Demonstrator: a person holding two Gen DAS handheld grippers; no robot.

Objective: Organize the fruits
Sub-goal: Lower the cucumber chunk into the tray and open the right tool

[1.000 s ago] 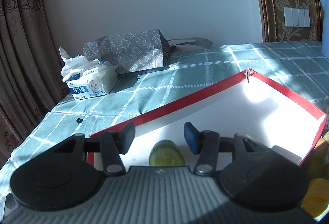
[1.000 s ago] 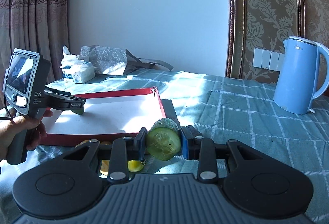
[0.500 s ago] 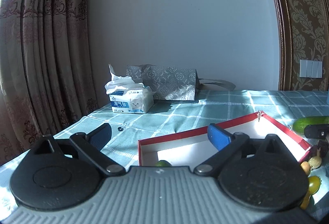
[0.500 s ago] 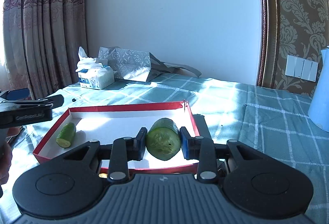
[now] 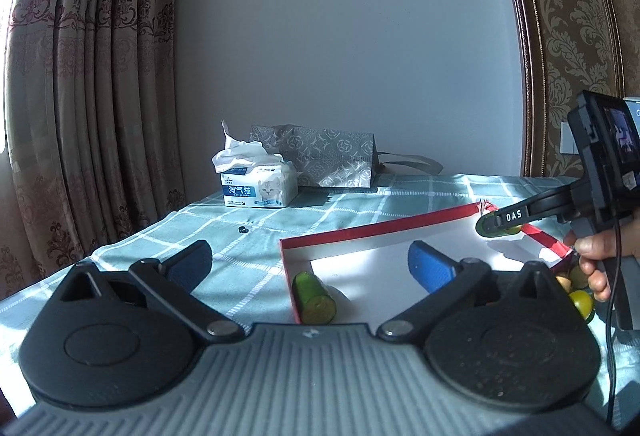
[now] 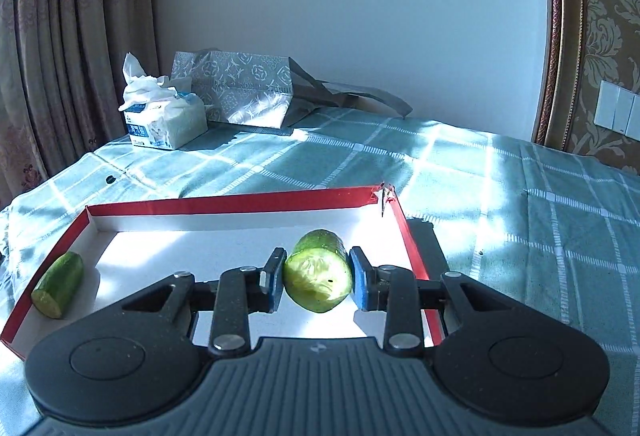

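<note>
Left gripper (image 5: 310, 262): jaws spread wide and opening, nothing between the pads, hovering at the tray's 6 o'clock edge.
Right gripper (image 6: 316, 278): clamped narrow on cucumber chunk (image 6: 318, 272), cut face toward camera, above the tray's 3 o'clock part.
Cucumber piece (image 6: 58, 284): lying inside the tray at 9 o'clock, against the wall.
Tray (image 6: 240, 202): red rim, white floor, on the checked cloth (image 6: 500, 196).
Small fruits (image 5: 582, 300): yellow and green, outside the tray, 3 o'clock in the left view, beside the hand (image 5: 600, 256).
Tissue box (image 6: 164, 120): 11 o'clock, far edge.
Grey bag (image 6: 240, 92): just beside tissue box, 12 o'clock.
</note>
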